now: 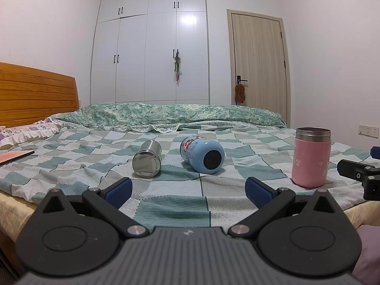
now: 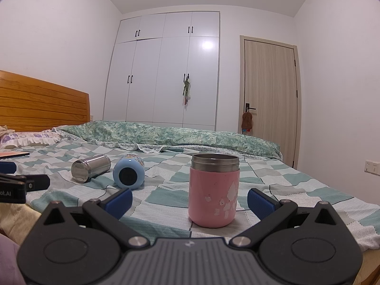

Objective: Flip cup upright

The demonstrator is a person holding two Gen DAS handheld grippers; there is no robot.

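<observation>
Three cups (image 1: pixel 147 159) (image 1: pixel 202 154) (image 1: pixel 311 157), two claws (image 1: pixel 188 188) (image 2: pixel 189 200).

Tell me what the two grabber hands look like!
Both match: the left gripper and right gripper have blue ribbed fingers on black arms, silver bolts, round black discs and a grey ridged body. One has white lettering on its side.

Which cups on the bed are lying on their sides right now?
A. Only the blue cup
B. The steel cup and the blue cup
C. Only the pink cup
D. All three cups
B. The steel cup and the blue cup both lie on their sides on the checkered bedspread, bases toward the camera, while the pink cup stands upright with its open mouth facing up.
</observation>
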